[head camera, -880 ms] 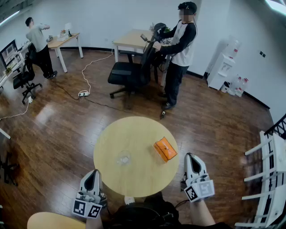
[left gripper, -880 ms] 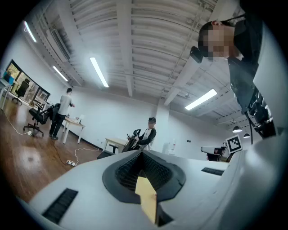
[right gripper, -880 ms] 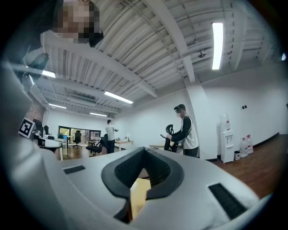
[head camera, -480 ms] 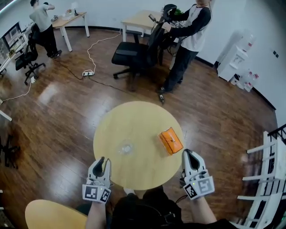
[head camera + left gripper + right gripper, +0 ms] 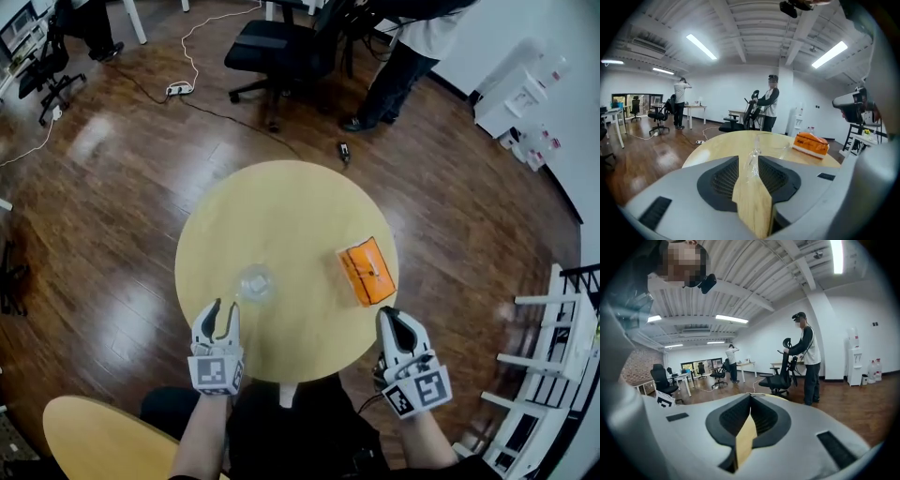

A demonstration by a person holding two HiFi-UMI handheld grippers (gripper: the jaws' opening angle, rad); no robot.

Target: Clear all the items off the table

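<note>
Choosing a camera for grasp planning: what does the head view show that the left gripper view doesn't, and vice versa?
Head view only: the marker cubes on the left tongs and right tongs, and the whole round outline of the table. Left gripper view only: the ceiling lights. Both: the table, the orange packet, and the clear plastic item ahead of the open left tongs.

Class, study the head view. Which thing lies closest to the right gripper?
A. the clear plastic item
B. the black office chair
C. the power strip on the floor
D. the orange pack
D: the orange pack lies on the table just ahead of the right gripper.
</note>
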